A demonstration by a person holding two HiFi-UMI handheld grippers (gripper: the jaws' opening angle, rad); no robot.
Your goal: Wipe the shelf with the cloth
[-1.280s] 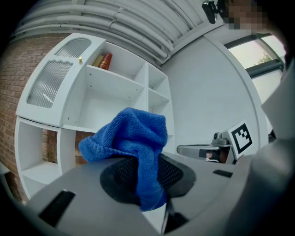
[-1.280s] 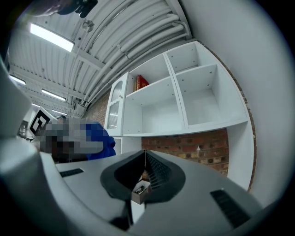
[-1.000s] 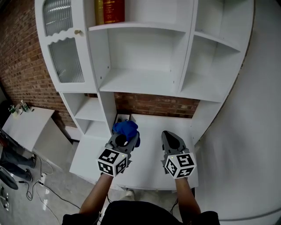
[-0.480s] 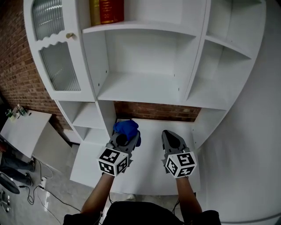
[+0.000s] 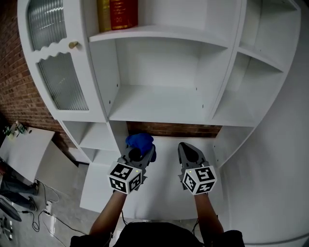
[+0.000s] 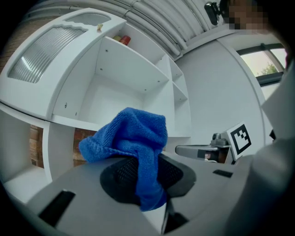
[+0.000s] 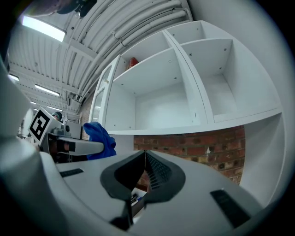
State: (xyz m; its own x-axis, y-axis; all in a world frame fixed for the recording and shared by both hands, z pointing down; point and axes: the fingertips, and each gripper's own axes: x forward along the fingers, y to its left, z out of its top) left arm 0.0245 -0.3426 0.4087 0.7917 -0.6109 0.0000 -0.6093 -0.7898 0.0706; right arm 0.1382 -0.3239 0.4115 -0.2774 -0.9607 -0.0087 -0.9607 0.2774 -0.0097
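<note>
my left tongs (image 5: 137,155) clamped on blue cloth (image 5: 139,141) | my right tongs (image 5: 186,149) pressed together, empty | both near the white shelf (image 5: 159,103)

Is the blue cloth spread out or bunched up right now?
Bunched up: the cloth sits crumpled in folds, pinched between the shut jaws of the left tool.

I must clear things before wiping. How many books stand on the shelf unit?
2: a yellow book and a red book to its right, side by side on the upper shelf. Others may be out of frame.
</note>
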